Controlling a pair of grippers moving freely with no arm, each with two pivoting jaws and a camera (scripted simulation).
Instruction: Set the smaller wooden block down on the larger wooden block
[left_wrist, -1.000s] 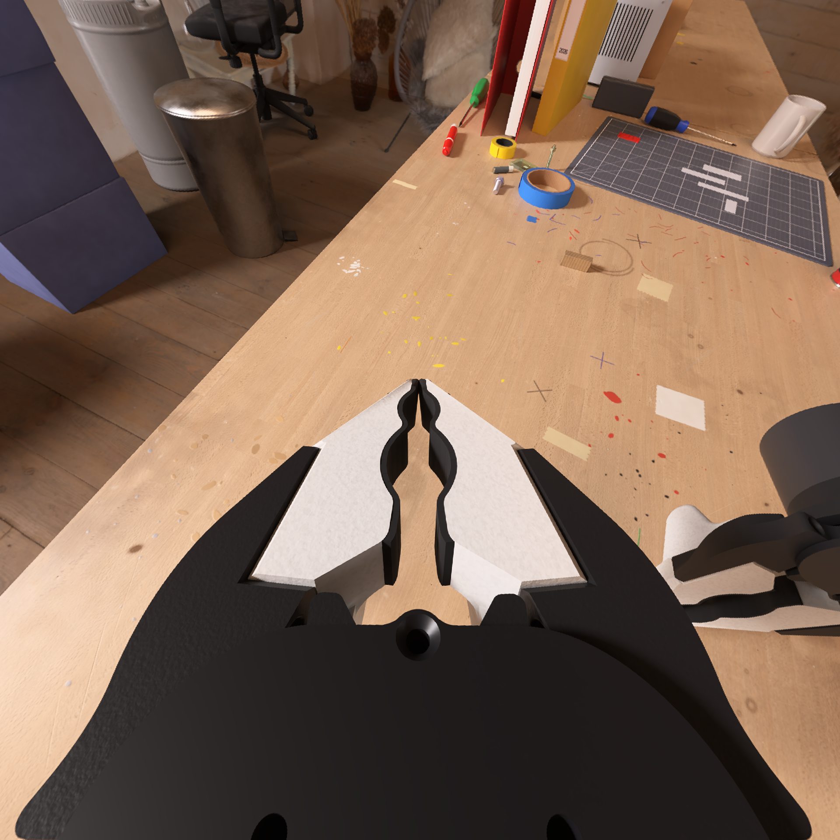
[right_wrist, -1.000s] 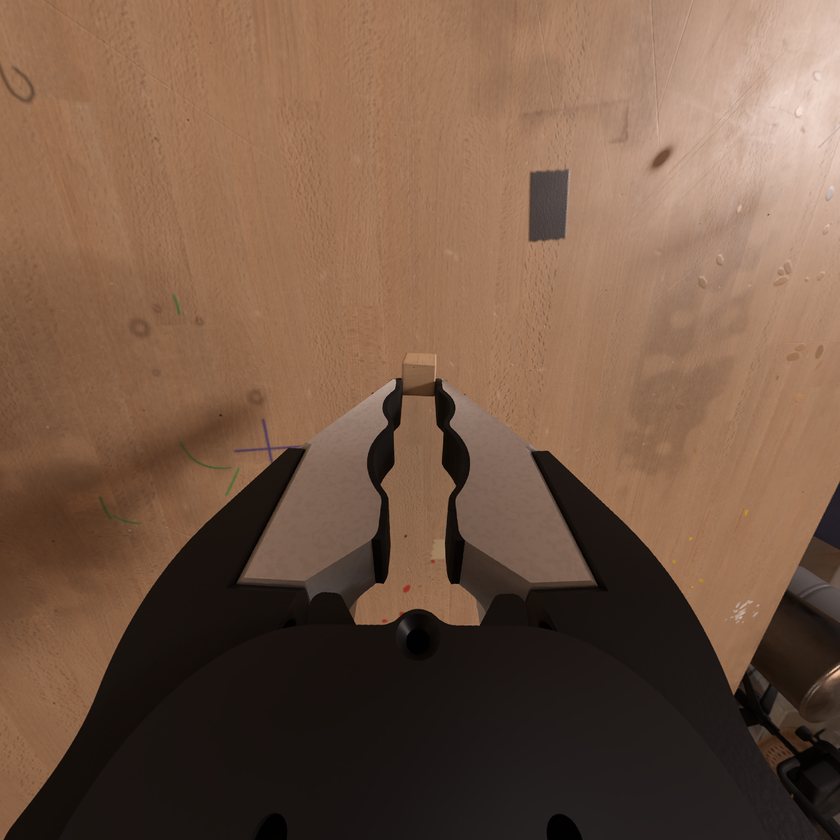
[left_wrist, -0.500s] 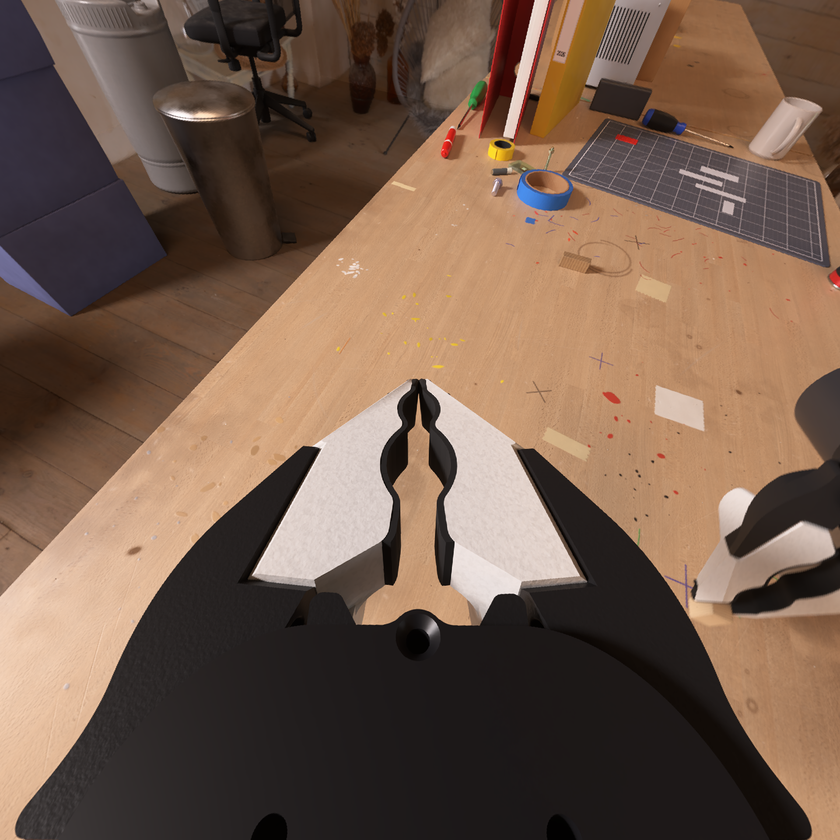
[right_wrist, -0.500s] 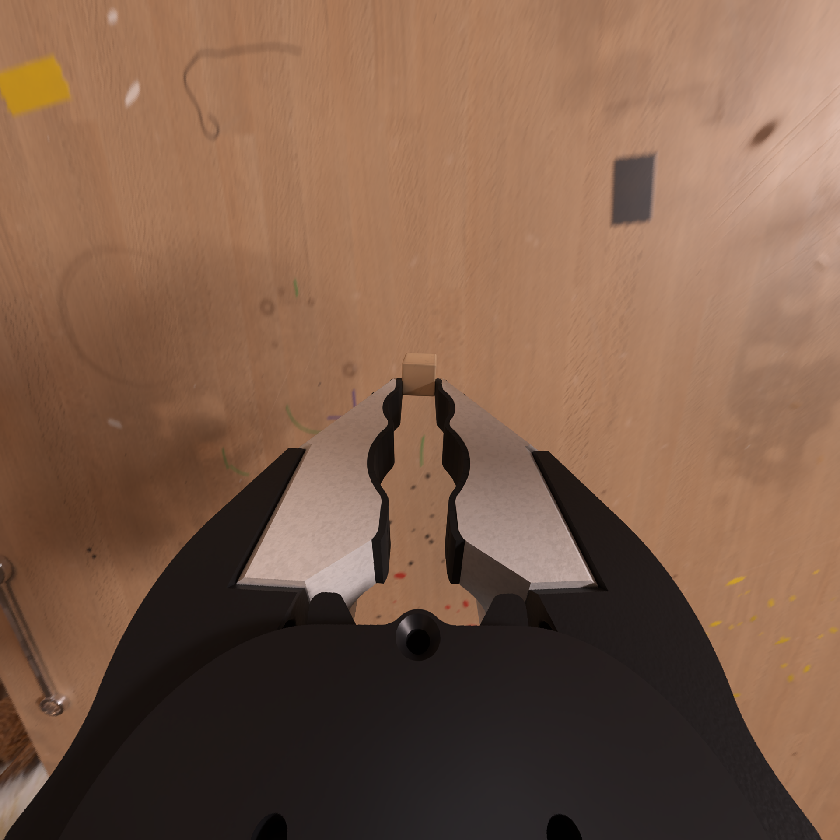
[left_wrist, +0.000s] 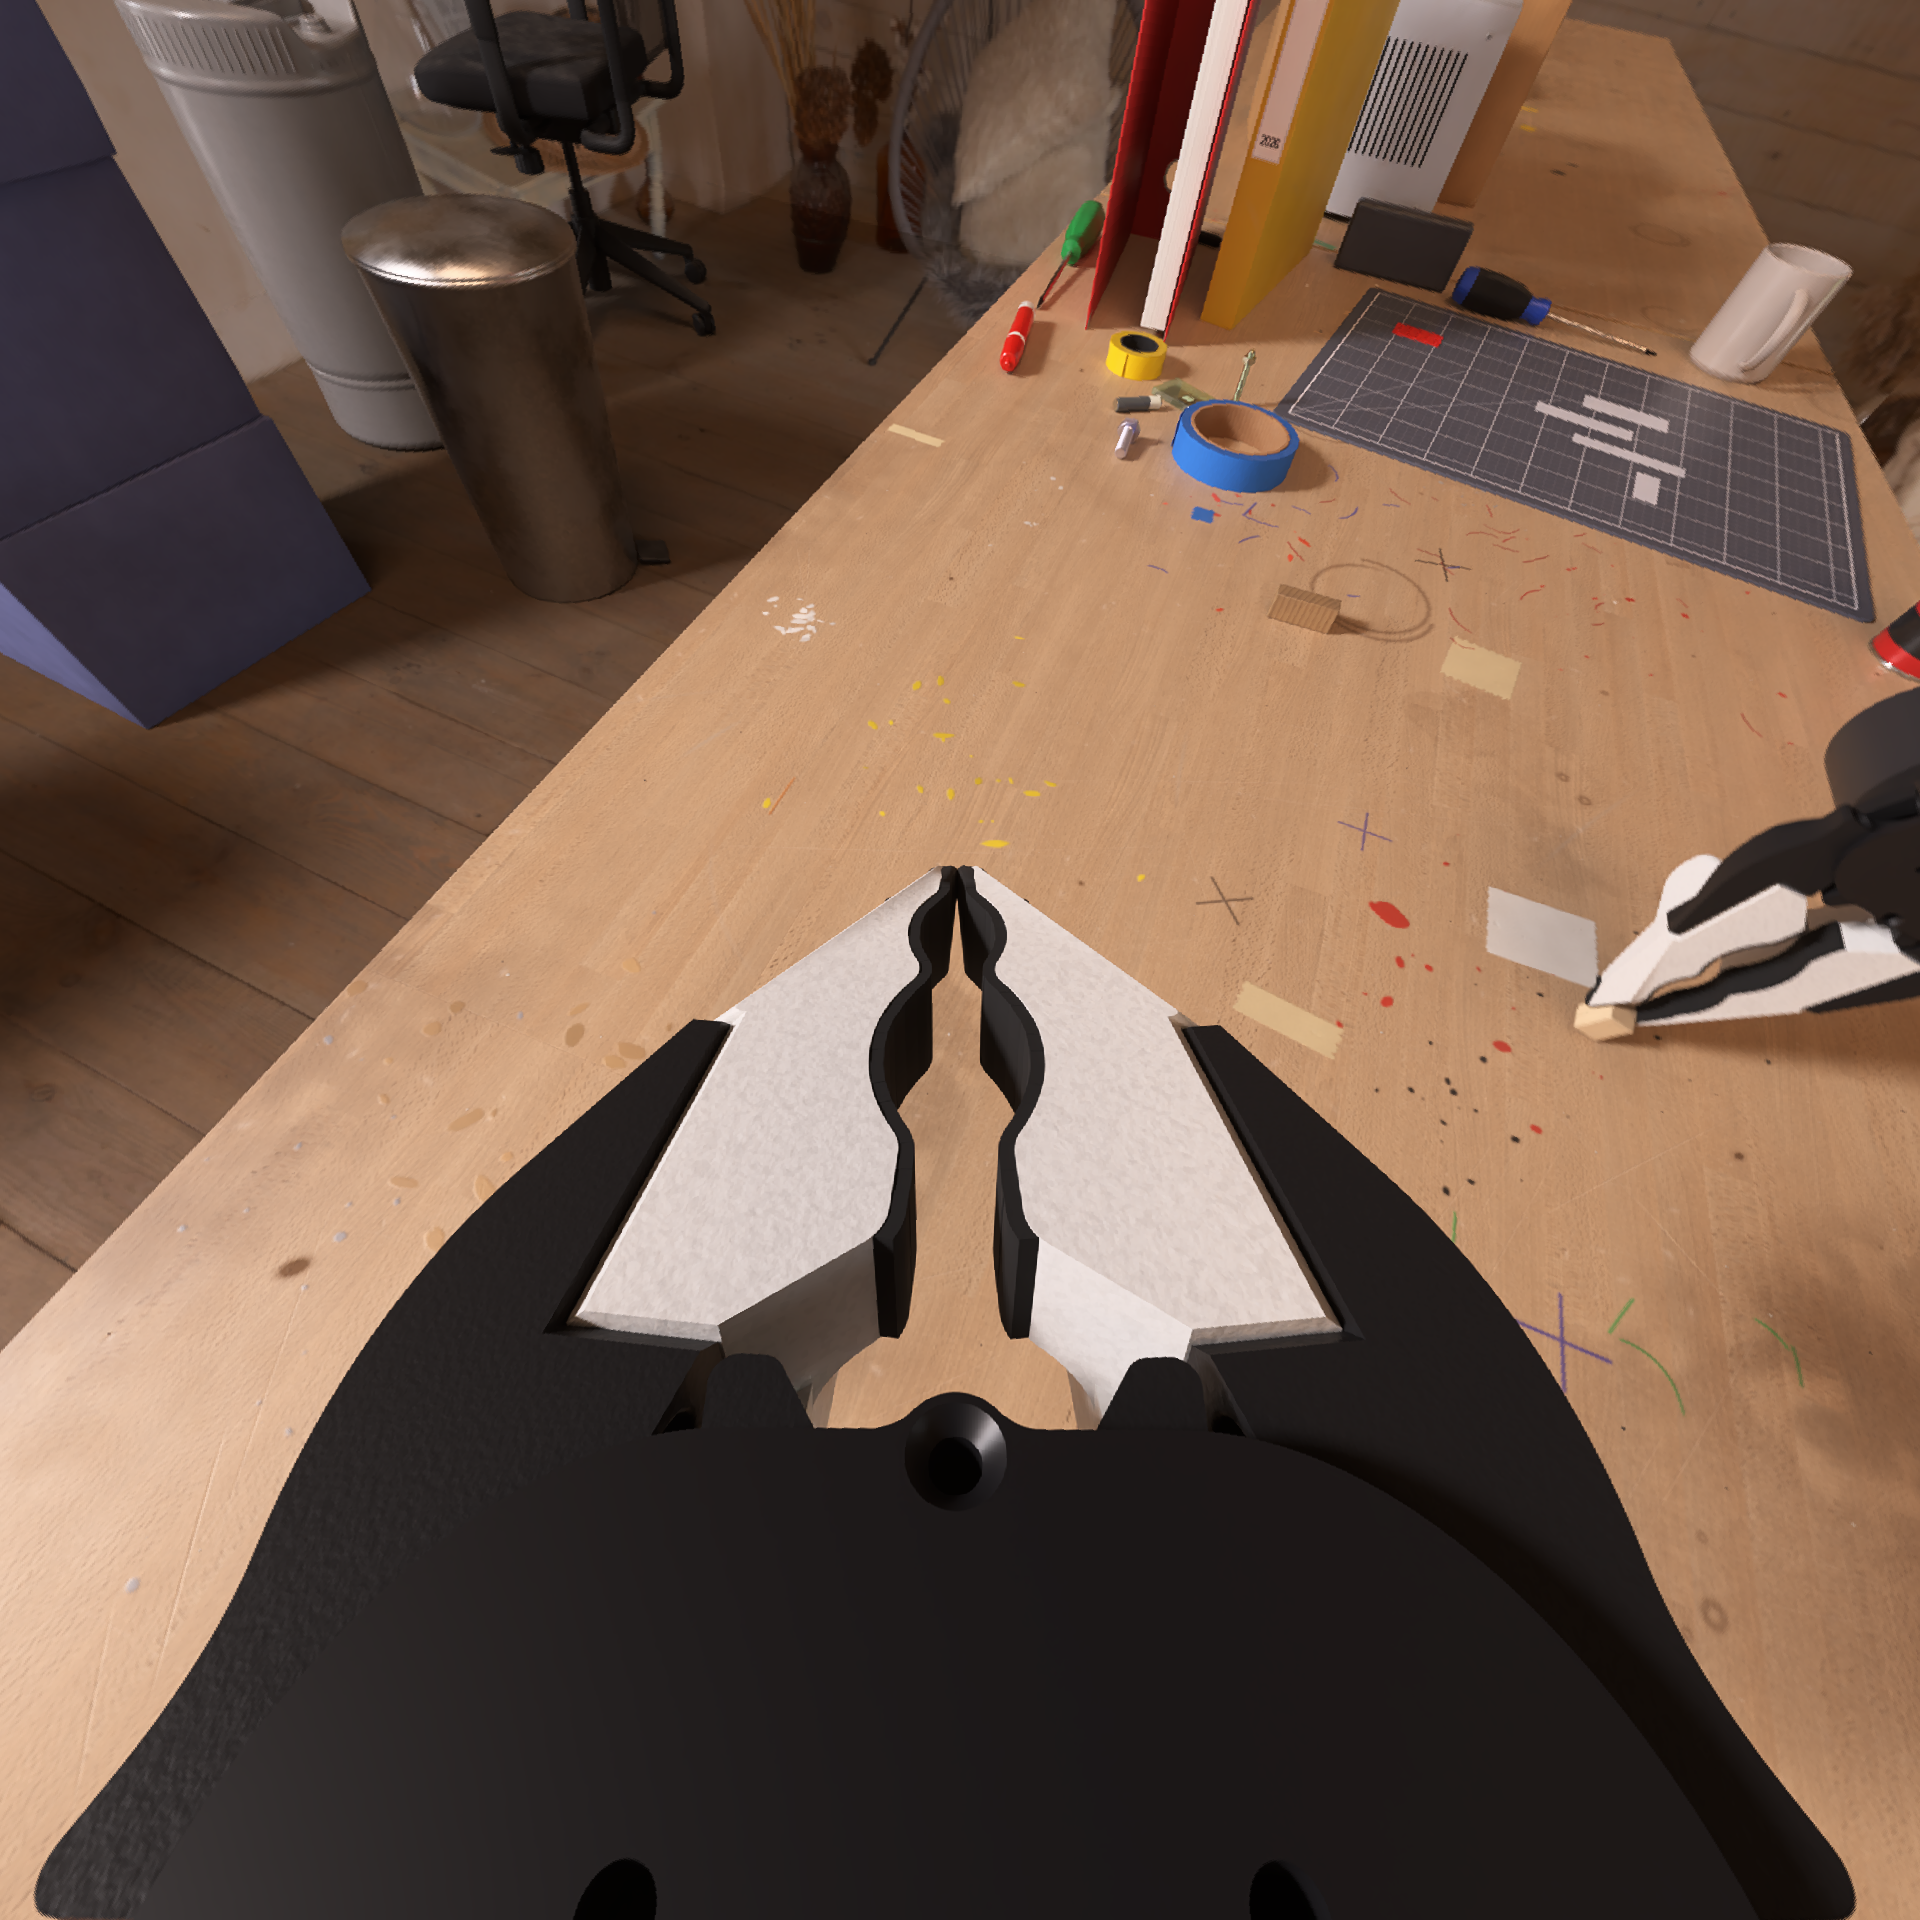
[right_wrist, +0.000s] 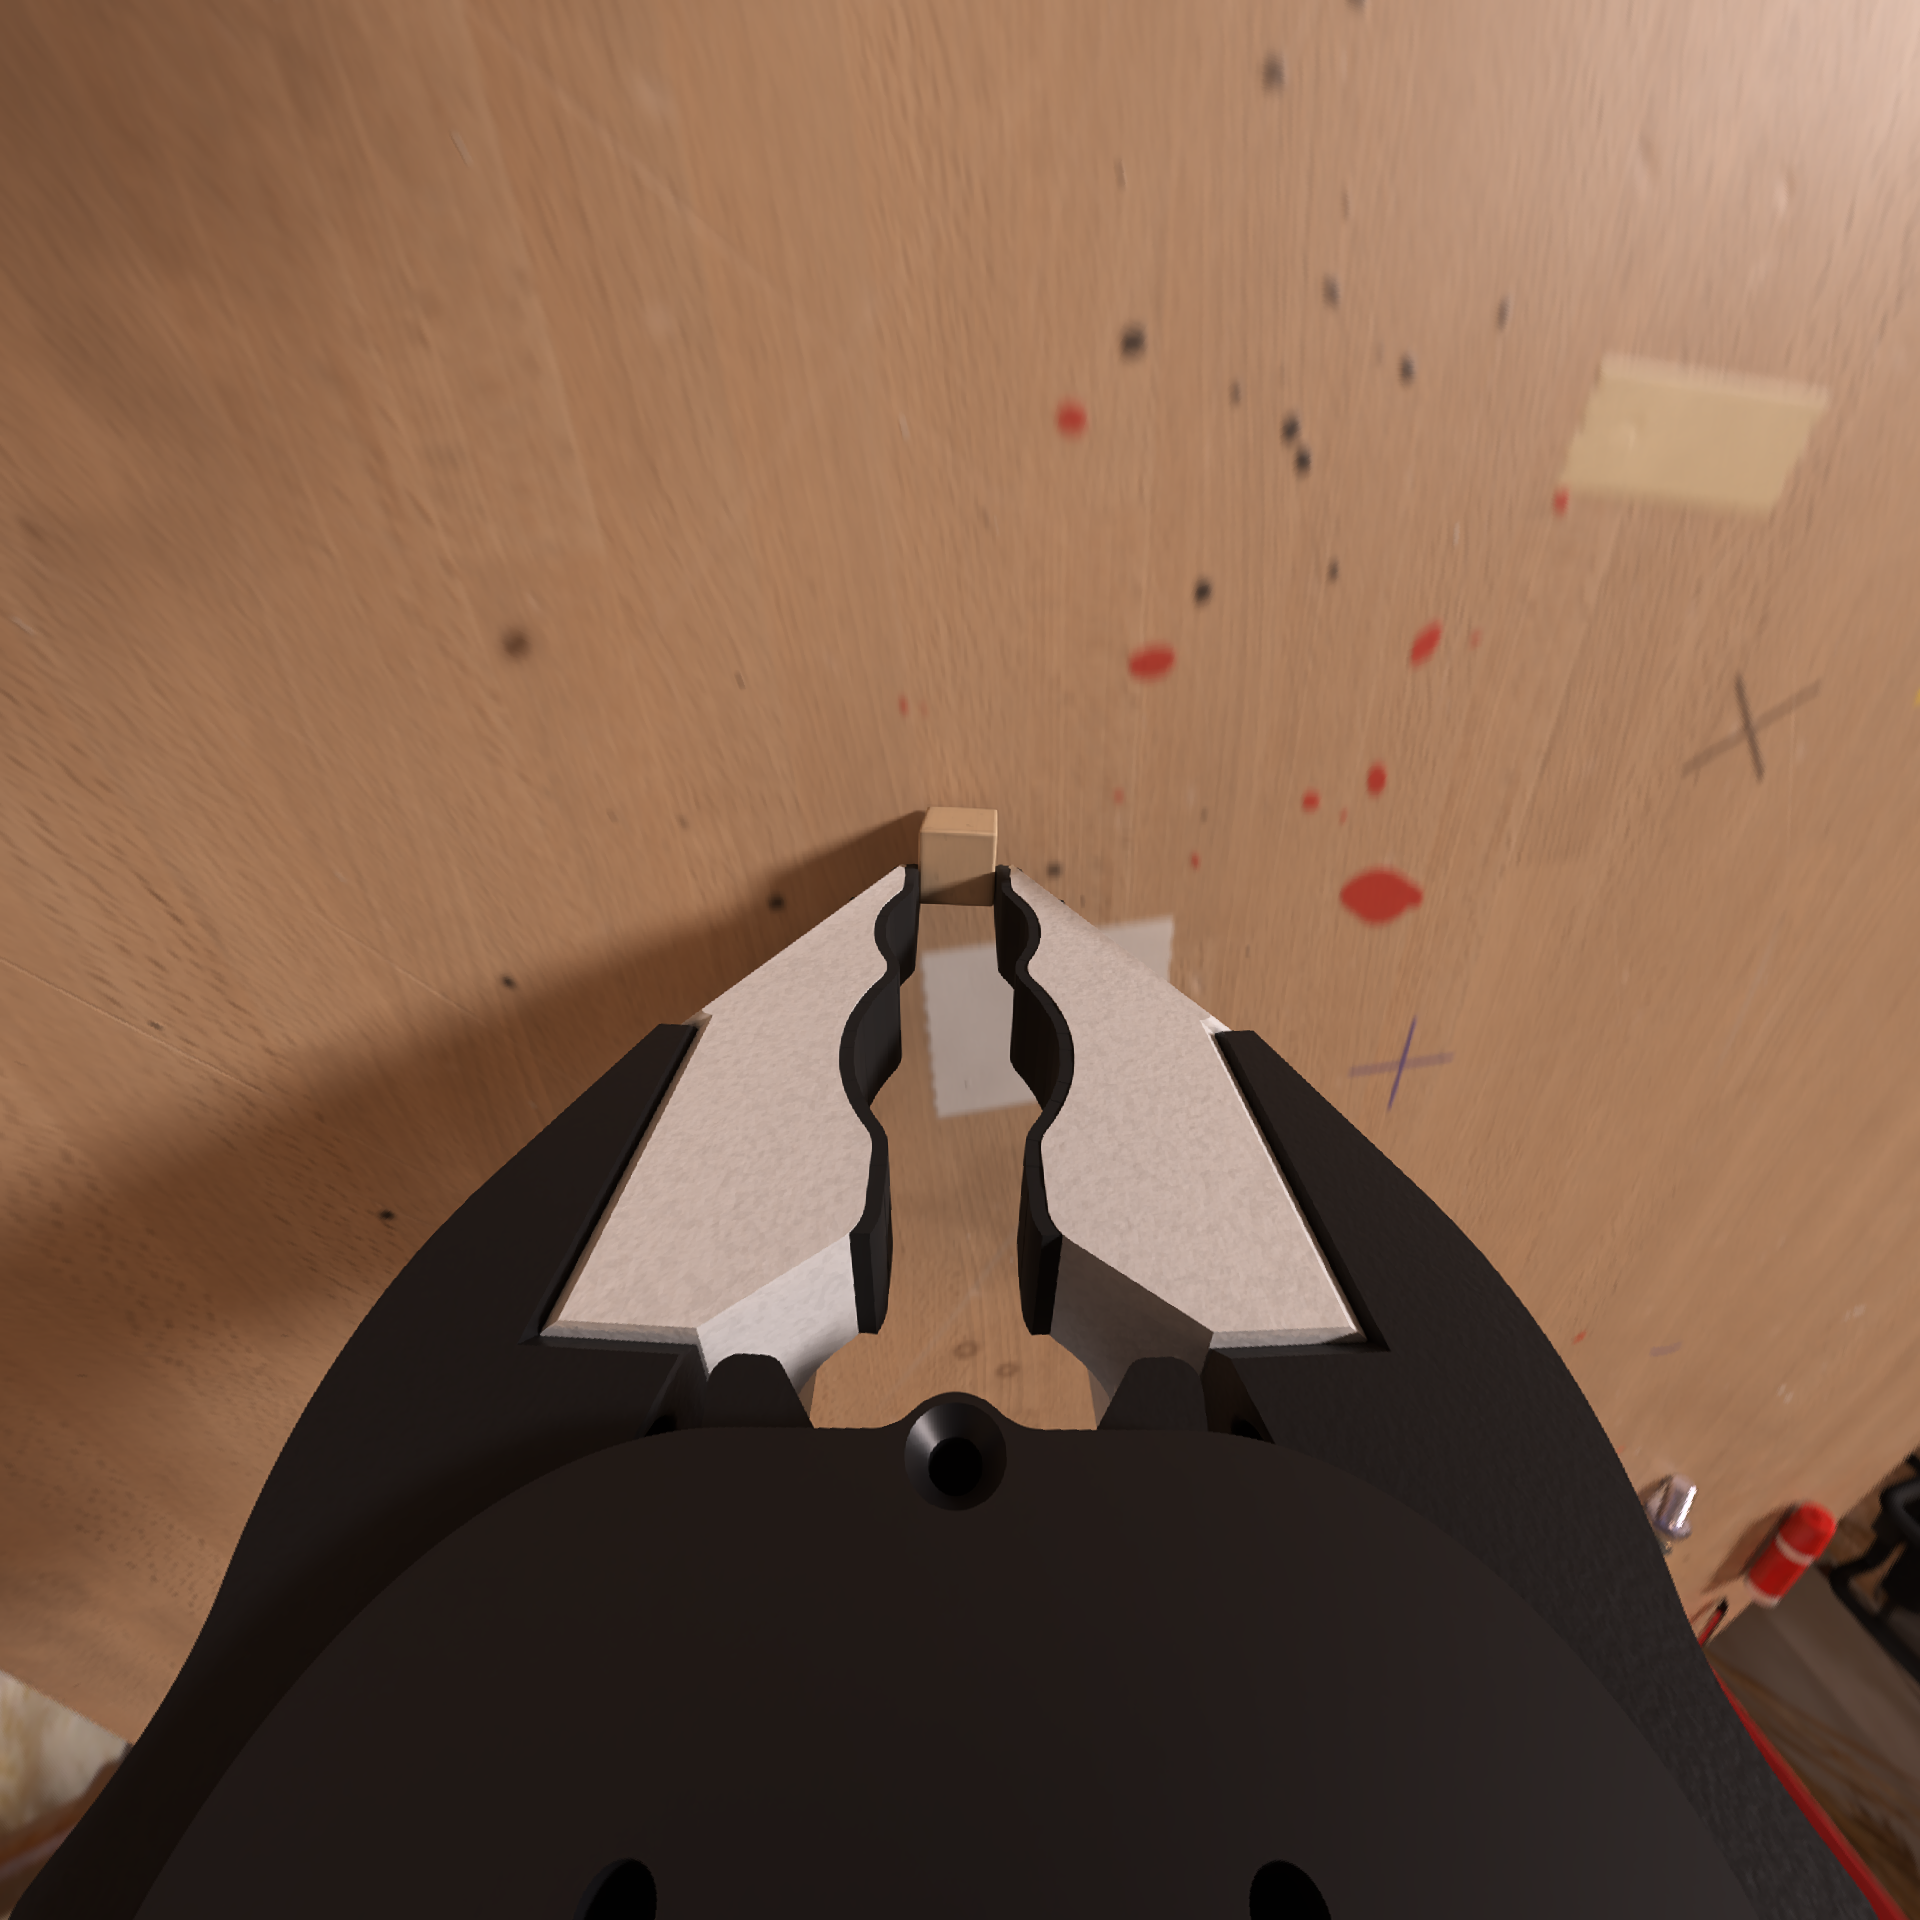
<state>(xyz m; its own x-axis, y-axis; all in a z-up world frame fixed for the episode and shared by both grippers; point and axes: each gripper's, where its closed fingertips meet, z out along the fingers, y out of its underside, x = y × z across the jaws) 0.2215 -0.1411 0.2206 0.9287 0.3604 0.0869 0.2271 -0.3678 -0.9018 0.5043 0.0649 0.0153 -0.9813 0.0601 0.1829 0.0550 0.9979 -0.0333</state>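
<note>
Long pale wooden counter (left_wrist: 1039, 644) flecked with red, black and yellow paint, beside a plank floor. Right tool (right_wrist: 958, 883) clenched on the small light wooden cube (right_wrist: 957, 850), held at its tips just above the counter. Larger ribbed wooden block (left_wrist: 1303, 608) well apart, farther along, near a blue tape roll (left_wrist: 1234, 445). Left tool (left_wrist: 956, 875) closed, empty, hovering over the counter.

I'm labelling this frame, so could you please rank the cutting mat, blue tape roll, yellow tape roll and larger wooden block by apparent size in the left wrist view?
1. Cutting mat, clearly largest.
2. Blue tape roll.
3. Larger wooden block and yellow tape roll look about alike; the roll lies farther from the camera, so I won't rank them.
</note>
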